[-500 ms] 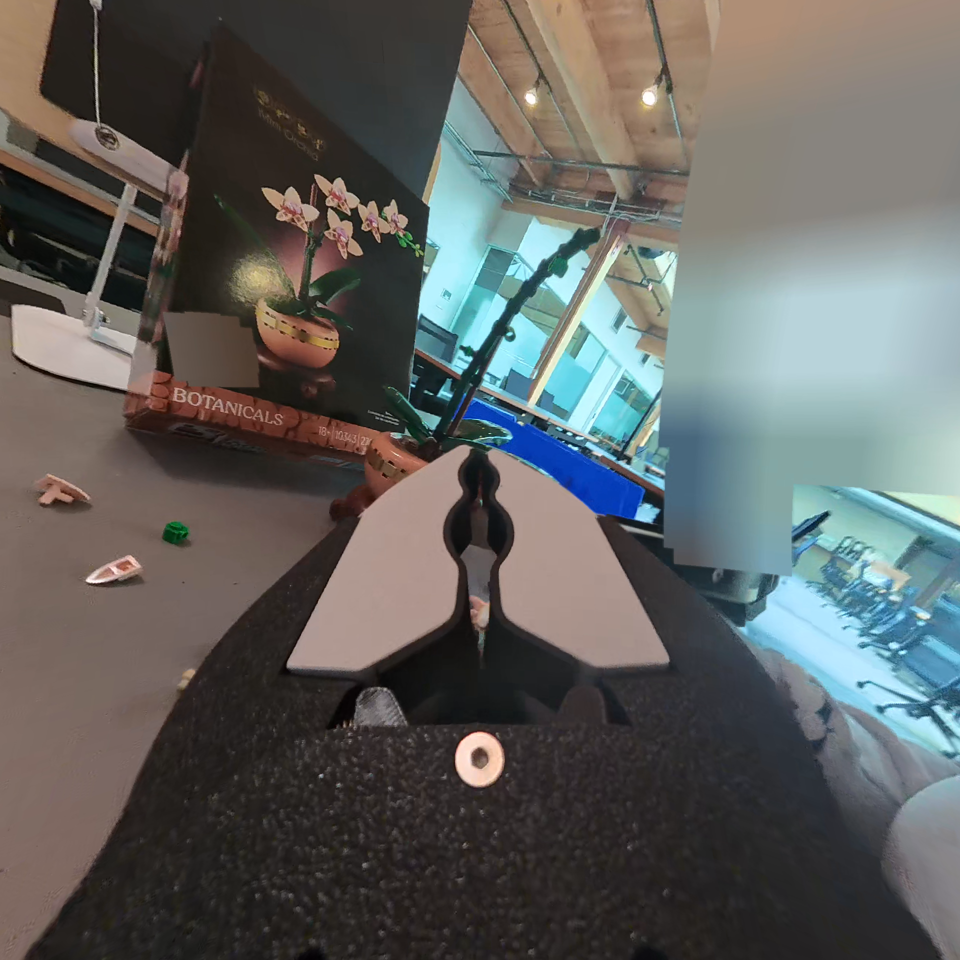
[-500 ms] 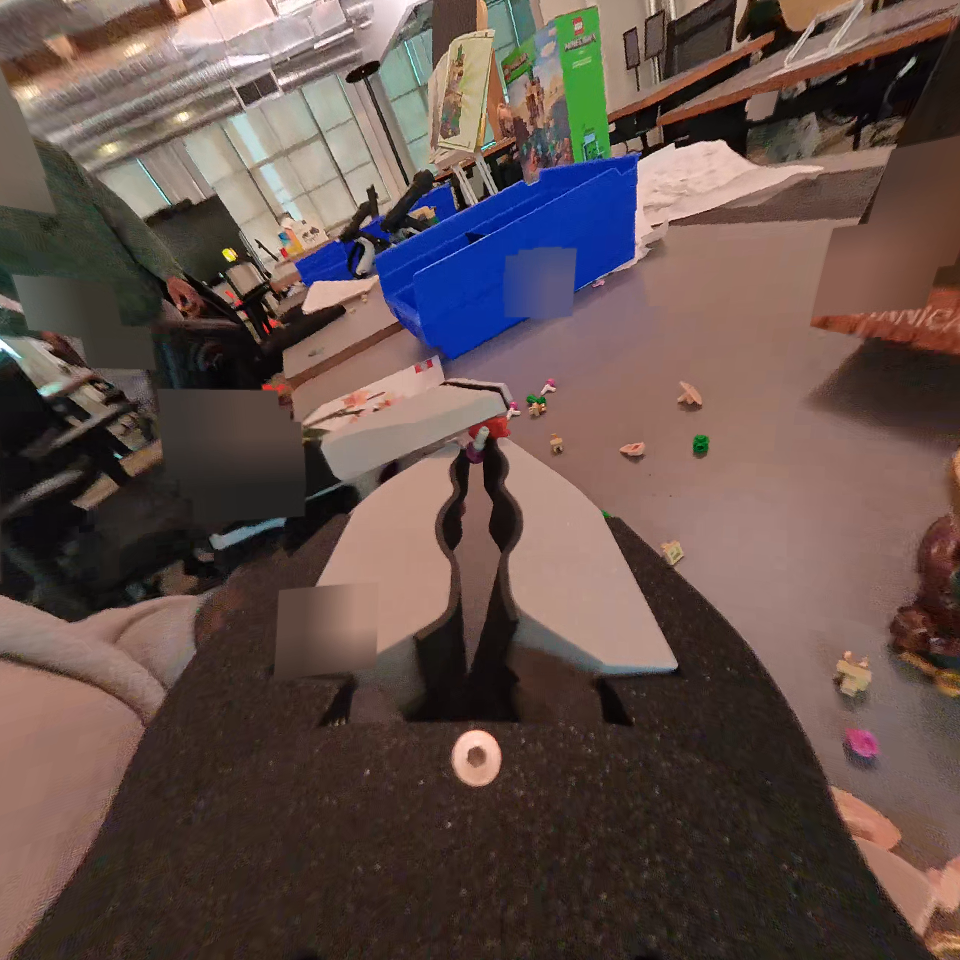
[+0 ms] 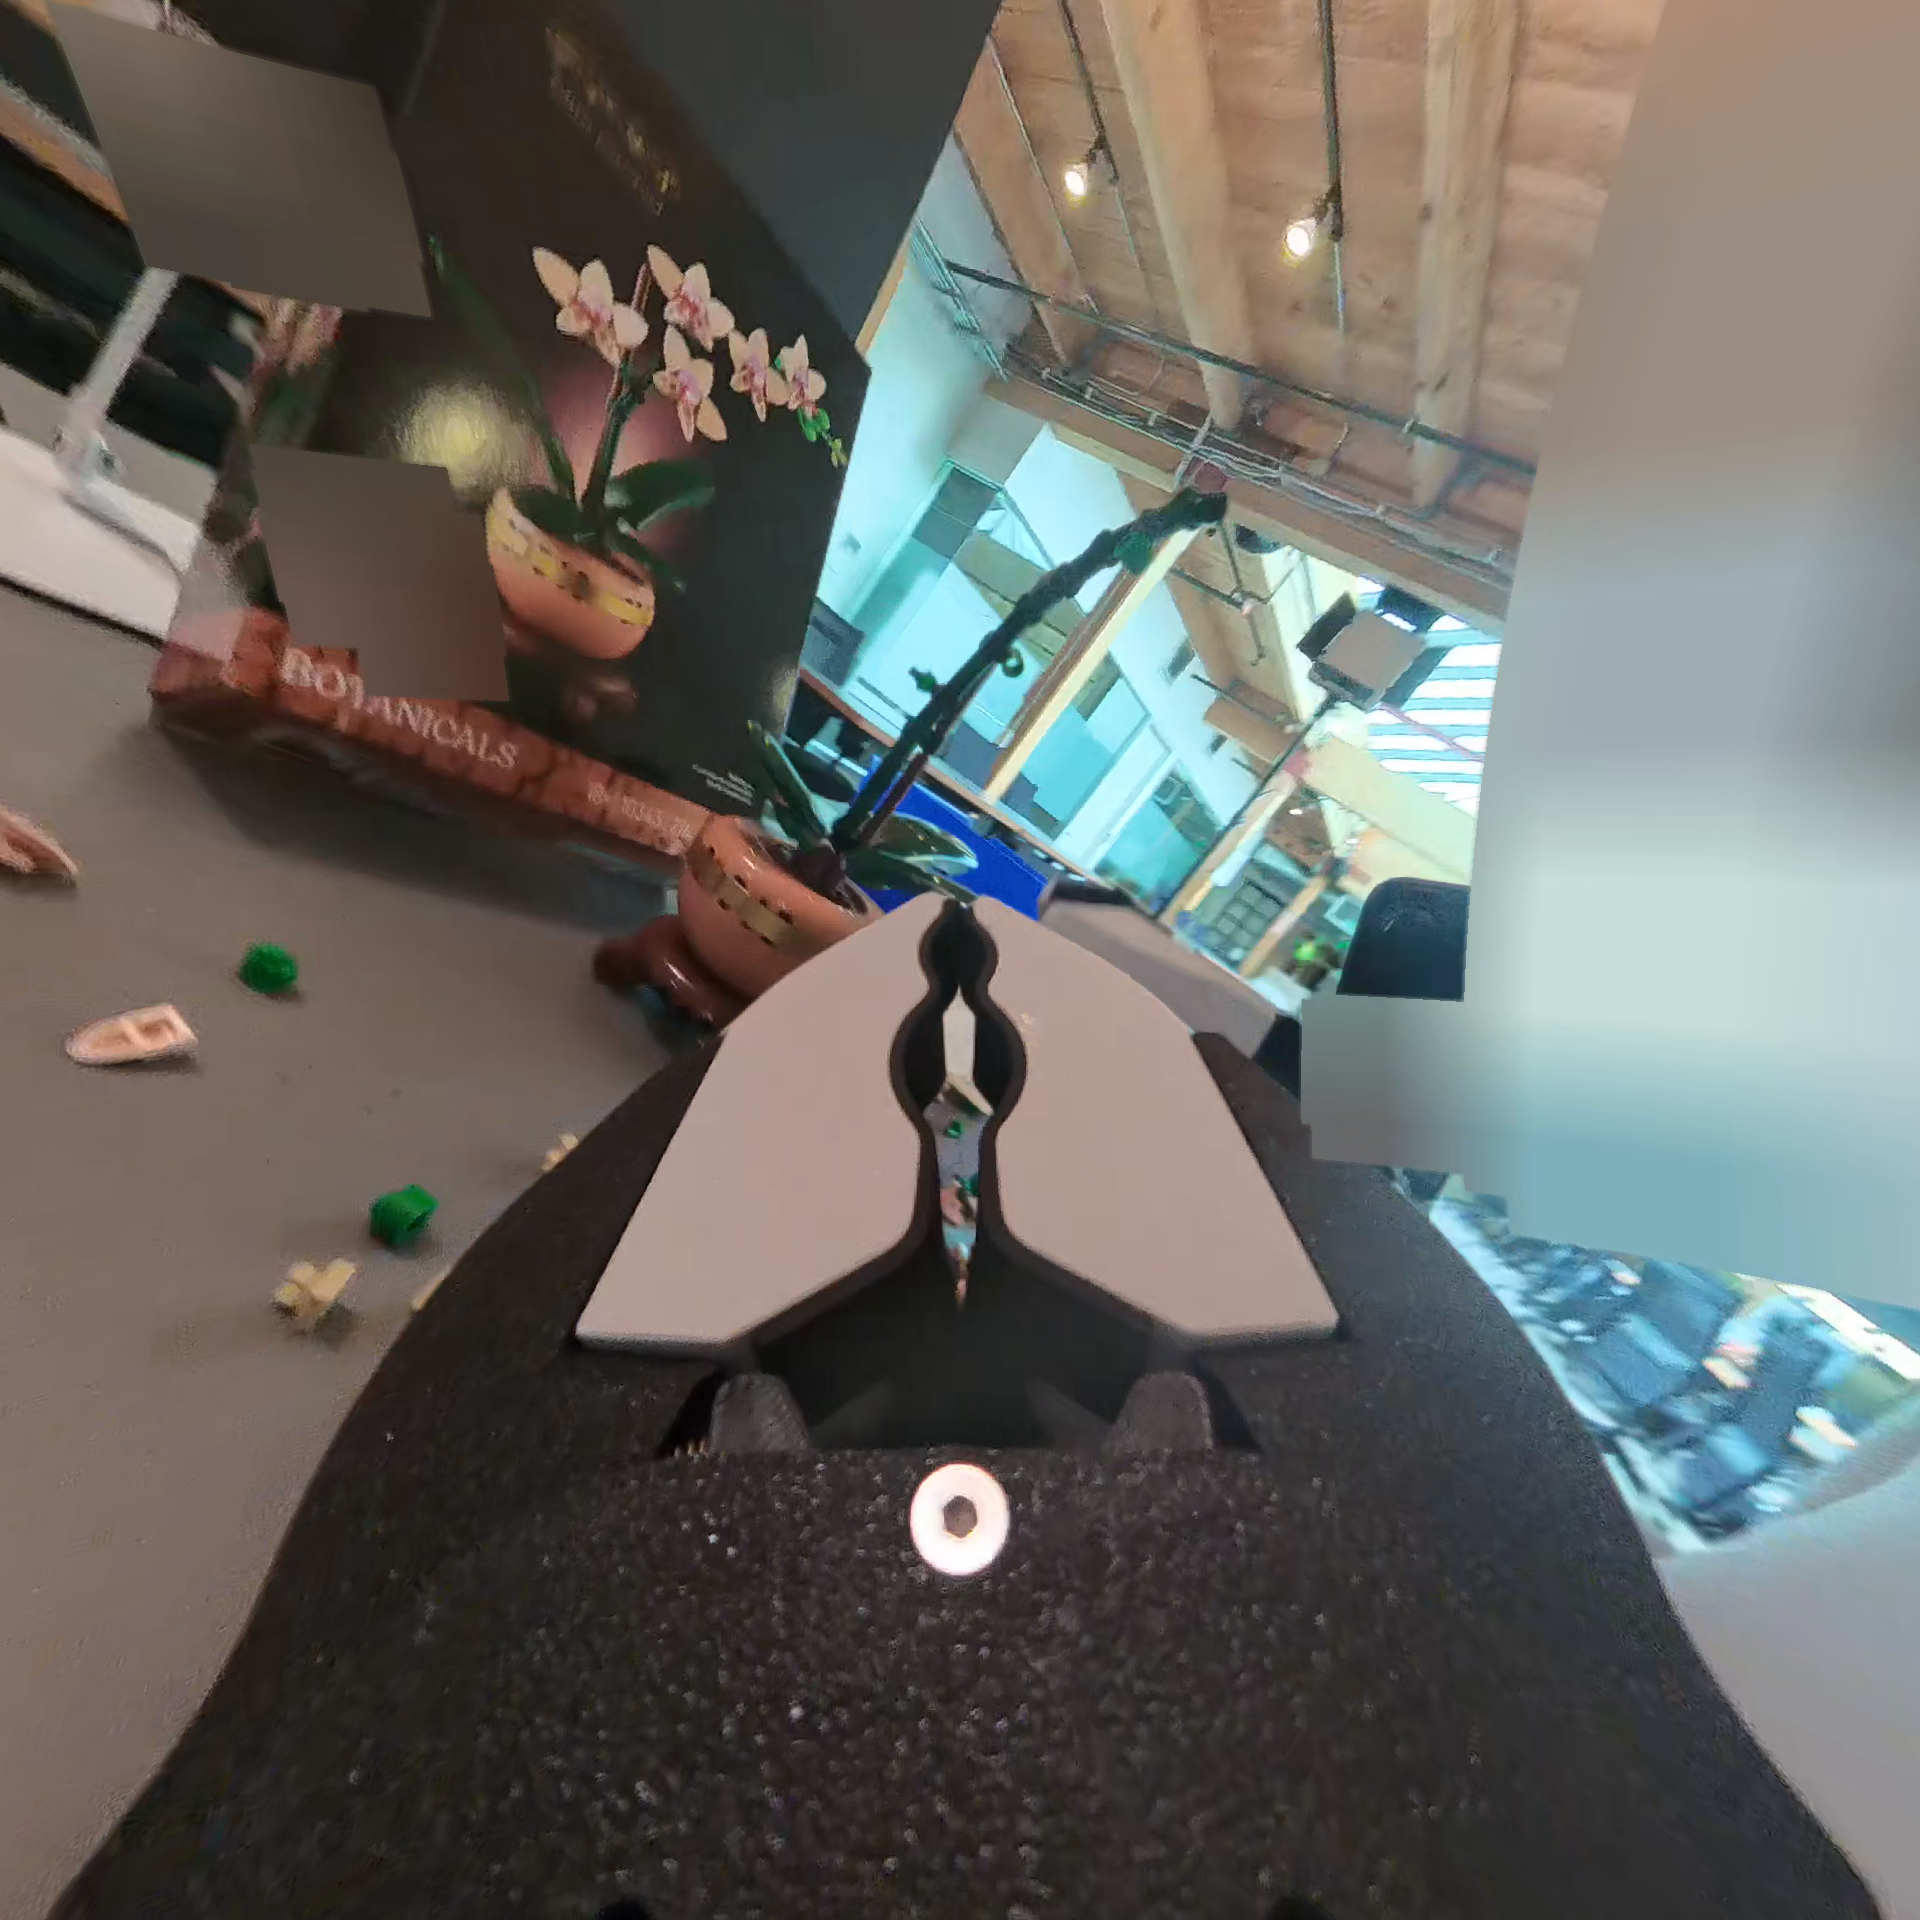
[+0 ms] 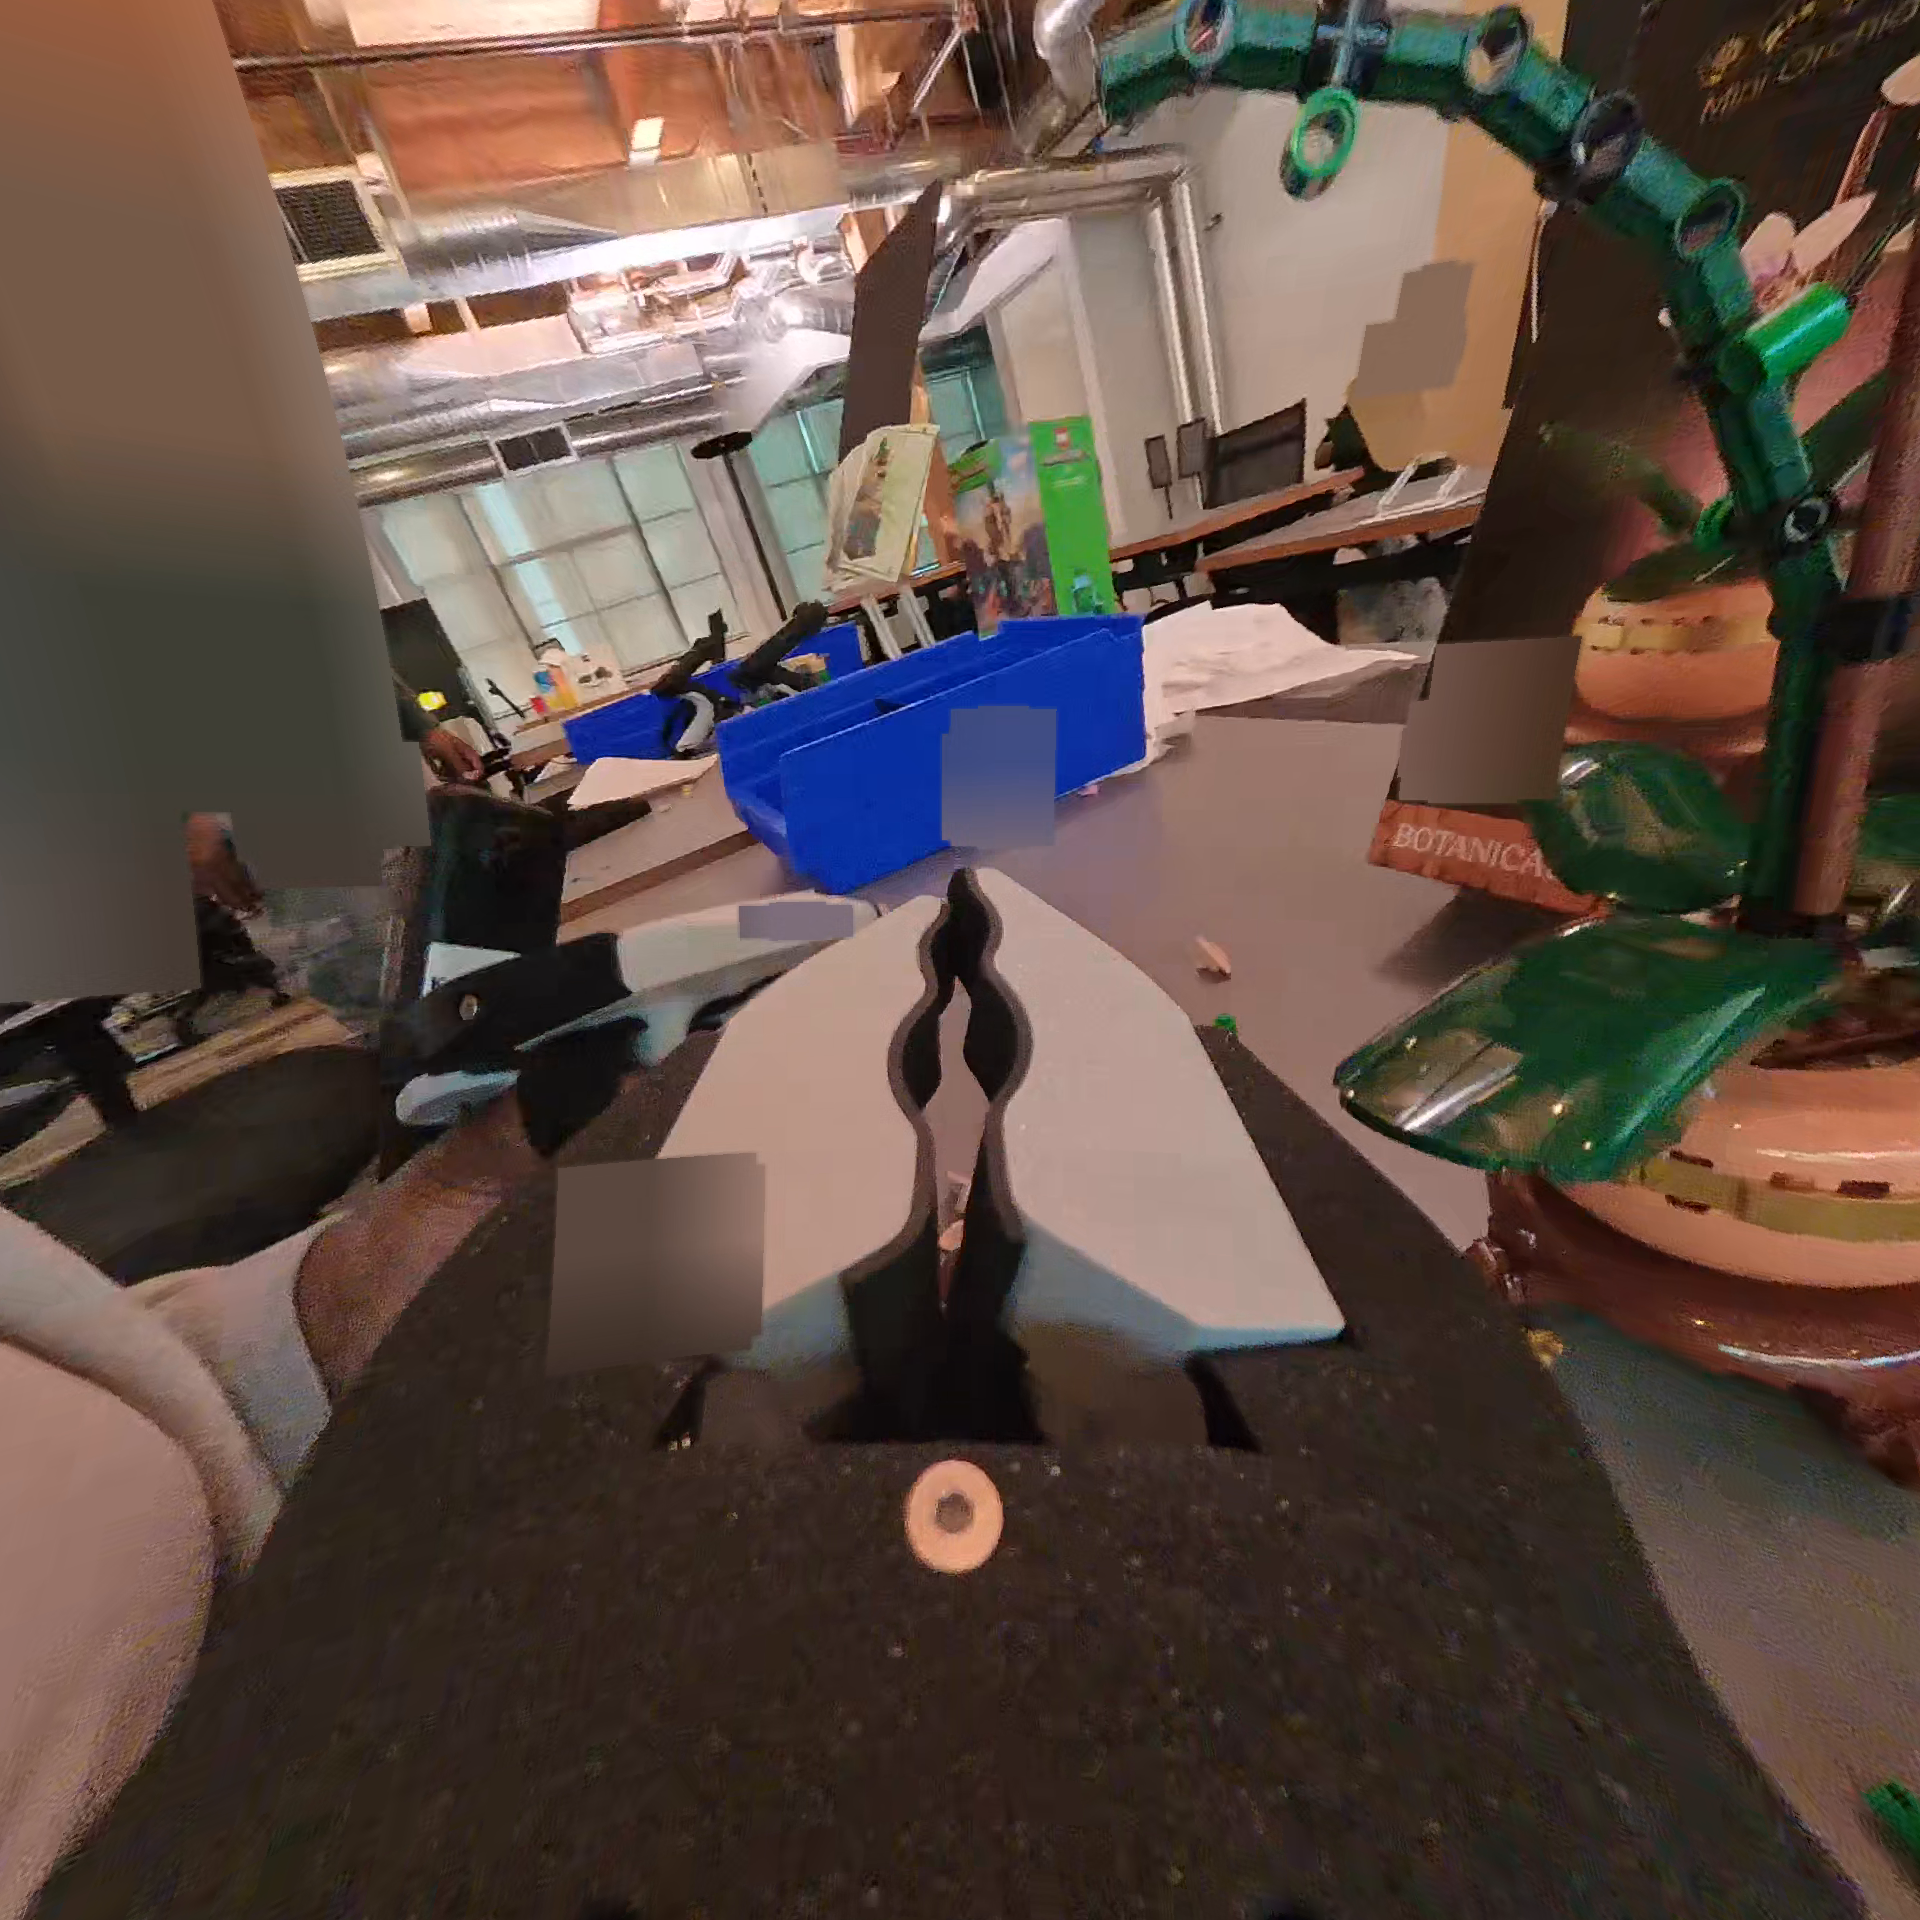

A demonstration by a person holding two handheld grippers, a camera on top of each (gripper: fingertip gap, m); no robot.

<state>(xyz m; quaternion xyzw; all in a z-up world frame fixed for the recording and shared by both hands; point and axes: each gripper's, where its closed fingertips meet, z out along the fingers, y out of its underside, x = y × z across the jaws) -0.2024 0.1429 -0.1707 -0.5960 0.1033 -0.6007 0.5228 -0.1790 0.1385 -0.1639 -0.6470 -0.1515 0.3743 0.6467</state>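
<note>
Since before, both grippers came nearer the brick orchid — its green stem stands upright, arching left. Left gripper and right gripper have jaws together, holding nothing visible.

Blue bins behind; dark flower-picture box upright on grey table.

A grey table carries a brick-built orchid in a pink pot, a dark flower-printed box standing behind it, 2 blue bins, white paper, and scattered small pieces (2 green studs, pale petals).
</note>
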